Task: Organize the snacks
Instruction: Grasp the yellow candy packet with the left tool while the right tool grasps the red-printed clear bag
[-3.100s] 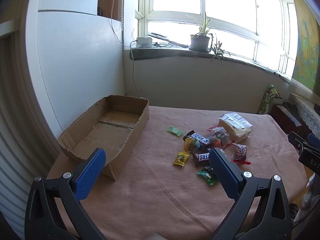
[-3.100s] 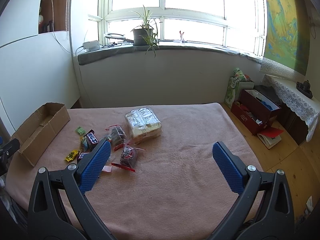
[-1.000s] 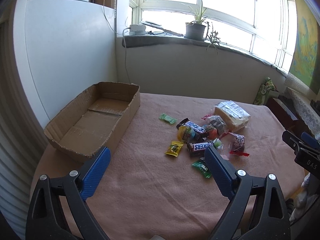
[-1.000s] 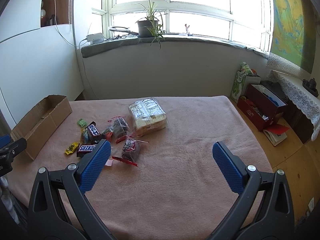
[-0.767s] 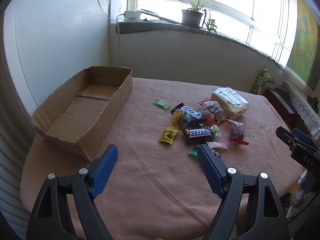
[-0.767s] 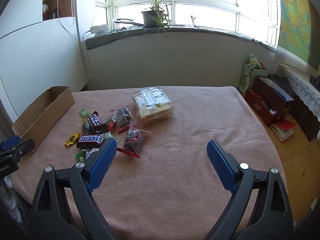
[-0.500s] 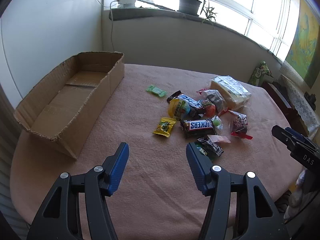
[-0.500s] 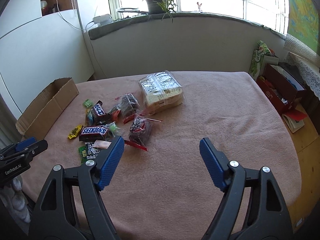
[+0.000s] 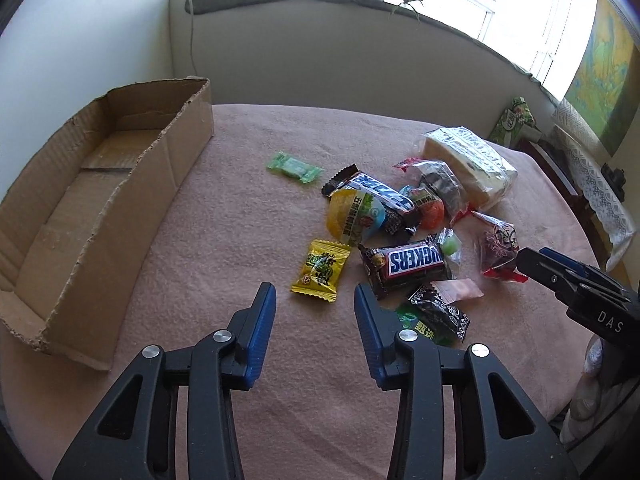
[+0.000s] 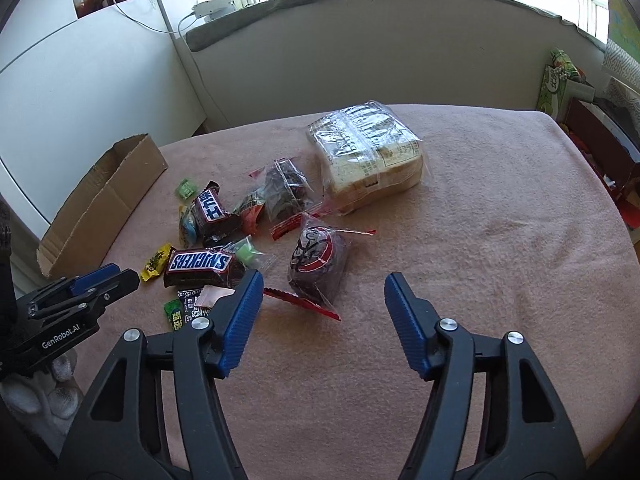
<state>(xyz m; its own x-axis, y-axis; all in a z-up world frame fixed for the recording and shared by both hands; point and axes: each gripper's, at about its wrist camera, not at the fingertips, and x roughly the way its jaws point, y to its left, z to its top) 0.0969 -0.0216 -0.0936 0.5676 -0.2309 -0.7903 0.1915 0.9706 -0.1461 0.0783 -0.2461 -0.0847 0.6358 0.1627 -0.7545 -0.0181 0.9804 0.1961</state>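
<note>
left wrist view: snacks lie heaped on the pink tablecloth (image 9: 224, 216), yellow candy packet (image 9: 321, 271) nearest; left gripper (image 9: 315, 300) parted, empty, just short of it.
right wrist view: right gripper (image 10: 323, 284) spread wide, empty, near dark pastry bag (image 10: 318, 262).

Ahead of our left claw (image 9: 315, 302) lies a strip of bare tabletop (image 9: 240, 208), with the yellow candy packet (image 9: 321, 266) just past its tips and the Snickers bar (image 9: 412, 263) crowding its right finger. The cardboard box (image 9: 100, 200) walls off its left. Our right claw (image 10: 323, 294) has open cloth ahead and rightward; the dark bagged snack (image 10: 318, 260) sits just beyond its left finger.
</note>
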